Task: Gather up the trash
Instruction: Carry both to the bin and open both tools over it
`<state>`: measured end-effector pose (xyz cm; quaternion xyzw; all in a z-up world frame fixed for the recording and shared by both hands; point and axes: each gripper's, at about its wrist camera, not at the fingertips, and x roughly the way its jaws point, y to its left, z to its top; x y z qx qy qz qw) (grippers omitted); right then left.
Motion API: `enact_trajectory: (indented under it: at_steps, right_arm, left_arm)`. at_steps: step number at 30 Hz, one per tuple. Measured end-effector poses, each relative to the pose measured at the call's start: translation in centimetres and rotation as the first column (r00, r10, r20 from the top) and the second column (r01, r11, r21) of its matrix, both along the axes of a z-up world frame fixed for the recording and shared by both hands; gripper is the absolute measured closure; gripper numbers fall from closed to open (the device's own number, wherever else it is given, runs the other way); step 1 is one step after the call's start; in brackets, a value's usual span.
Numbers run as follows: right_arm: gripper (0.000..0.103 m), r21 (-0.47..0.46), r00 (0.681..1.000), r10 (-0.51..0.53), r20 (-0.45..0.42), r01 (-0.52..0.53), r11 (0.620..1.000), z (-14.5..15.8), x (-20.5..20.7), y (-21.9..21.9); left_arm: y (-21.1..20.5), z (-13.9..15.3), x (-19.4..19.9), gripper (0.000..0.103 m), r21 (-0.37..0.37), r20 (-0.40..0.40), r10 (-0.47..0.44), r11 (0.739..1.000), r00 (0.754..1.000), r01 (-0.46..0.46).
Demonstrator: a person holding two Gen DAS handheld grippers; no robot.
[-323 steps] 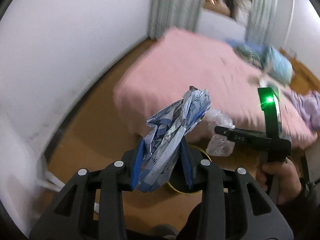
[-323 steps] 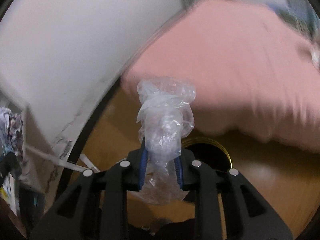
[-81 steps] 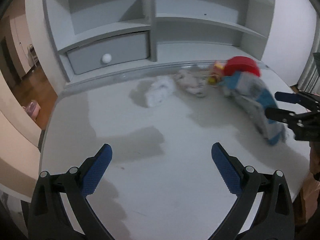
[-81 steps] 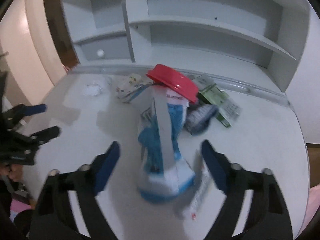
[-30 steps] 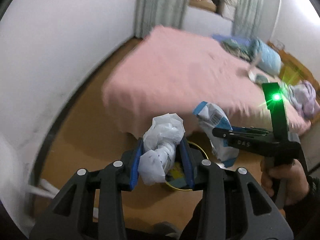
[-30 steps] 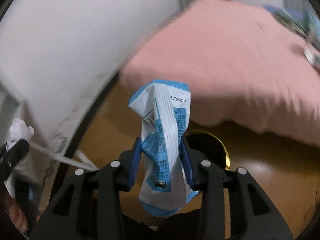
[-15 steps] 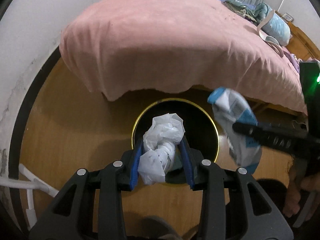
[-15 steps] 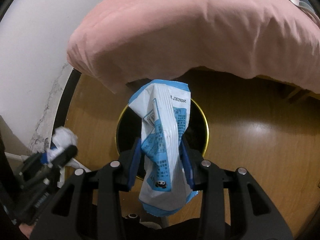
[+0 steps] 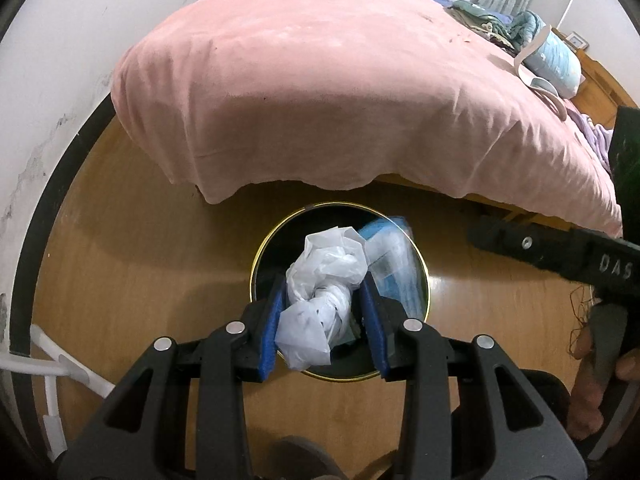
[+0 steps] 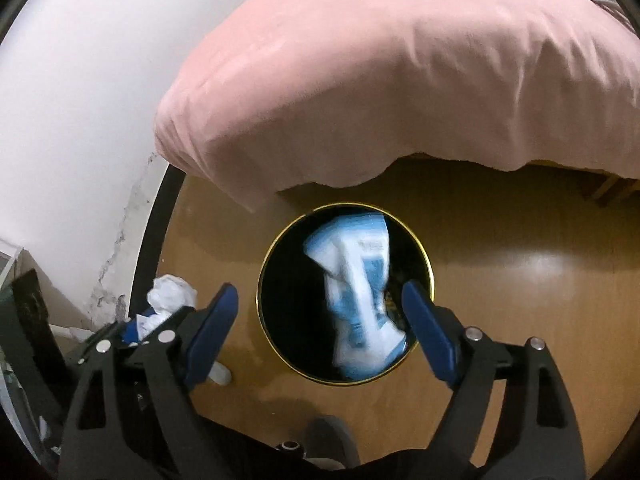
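A round black trash bin with a gold rim (image 9: pixel 256 268) (image 10: pixel 428 268) stands on the wooden floor by the bed. My left gripper (image 9: pixel 322 312) is shut on a crumpled white tissue wad (image 9: pixel 324 300) right above the bin; the wad (image 10: pixel 170 296) also shows in the right wrist view. My right gripper (image 10: pixel 324 320) is open above the bin. A blue and white snack bag (image 10: pixel 356 292) is blurred, falling into the bin below it; it also shows in the left wrist view (image 9: pixel 394 260).
A bed with a pink cover (image 9: pixel 340 92) (image 10: pixel 400 72) overhangs the floor just behind the bin. A white wall with a black baseboard (image 9: pixel 48 208) runs on the left. White cables (image 9: pixel 60 364) lie at the lower left. Clothes and a pillow (image 9: pixel 556 60) lie on the bed's far side.
My right gripper has opened and let go of the blue and white snack bag, which drops into the bin. My left gripper still holds the tissue wad over the bin.
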<state>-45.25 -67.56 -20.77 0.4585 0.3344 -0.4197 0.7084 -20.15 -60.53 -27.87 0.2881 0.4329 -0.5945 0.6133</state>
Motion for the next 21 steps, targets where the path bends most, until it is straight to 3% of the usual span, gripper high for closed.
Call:
enact_trajectory:
  at_steps: [9, 11, 12, 13, 21]
  right_arm:
    - [0.022, 0.016, 0.998, -0.058, 0.013, 0.058, 0.998, 0.1, -1.4, 0.1]
    - [0.021, 0.011, 0.998, -0.063, 0.018, 0.063, 0.998, 0.3, -1.6, 0.1]
    - [0.021, 0.007, 0.998, -0.068, 0.02, 0.067, 0.998, 0.4, -1.6, 0.1]
    - [0.021, 0.006, 0.997, -0.071, 0.023, 0.071, 0.997, 0.6, -1.7, 0.1]
    - [0.021, -0.014, 0.998, -0.052, 0.024, 0.052, 0.999, 1.5, -1.1, 0.6]
  left_arm:
    - [0.0, 0.0, 0.0, 0.066, -0.005, -0.052, -0.005, 1.0, 0.999, 0.004]
    - [-0.2, 0.1, -0.2, 0.049, -0.002, -0.047, -0.013, 1.0, 0.999, 0.012]
    - [-0.2, 0.1, -0.3, 0.034, -0.004, -0.033, -0.008, 1.0, 0.999, 0.008]
    - [-0.1, 0.2, -0.4, 0.031, -0.01, -0.02, -0.001, 1.0, 1.0, 0.0]
    - [0.6, 0.7, 0.1, 0.029, -0.031, 0.011, -0.006, 0.999, 1.0, 0.007]
